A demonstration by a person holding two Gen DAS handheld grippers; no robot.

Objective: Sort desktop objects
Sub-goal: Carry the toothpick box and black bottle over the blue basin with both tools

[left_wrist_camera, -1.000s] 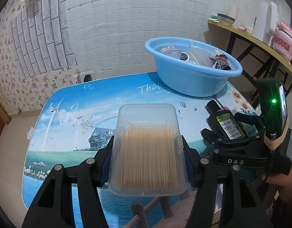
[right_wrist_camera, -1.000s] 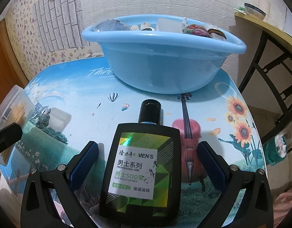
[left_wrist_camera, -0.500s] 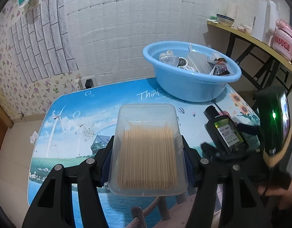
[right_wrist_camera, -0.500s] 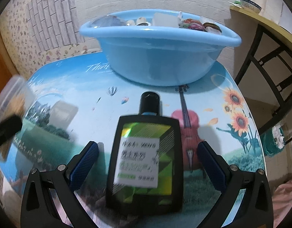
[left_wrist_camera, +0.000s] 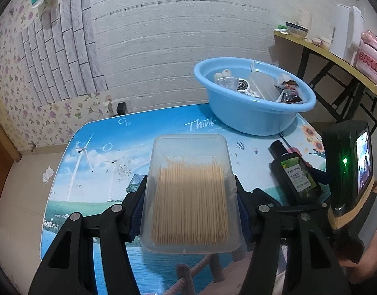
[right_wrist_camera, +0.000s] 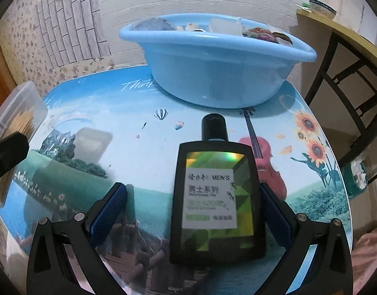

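In the left wrist view, the left tongs point(left_wrist_camera: 190, 204) were clamped on a clear plastic box of toothpicks point(left_wrist_camera: 190, 194), their blue pads pressed against both long sides of the box at the centre of the frame. The box was lifted above the table point(left_wrist_camera: 95, 162), whose top carried a printed scene of sky, windmills and water. At the upper right of that view a blue basin point(left_wrist_camera: 252, 113) stood on the far part of the table, holding several small items, among them a clear lid and some dark round things too small to tell.

In the right wrist view, the right tongs point(right_wrist_camera: 193, 209) stood apart around a black bottle point(right_wrist_camera: 216, 204) with a green holographic label and a black cap. The right pad lay against the bottle's right edge, while the left pad point(right_wrist_camera: 108, 212) was well clear of it, with printed table showing between them. Whether the bottle rested on the table or was carried, I could not tell. The bottle's cap pointed toward the basin at the upper centre of the frame. The toothpick box appeared at the far left edge of this view, beside a dark finger of the left tongs.

At the right edge of the left wrist view, the right tongs' body showed a green light and a small screen.
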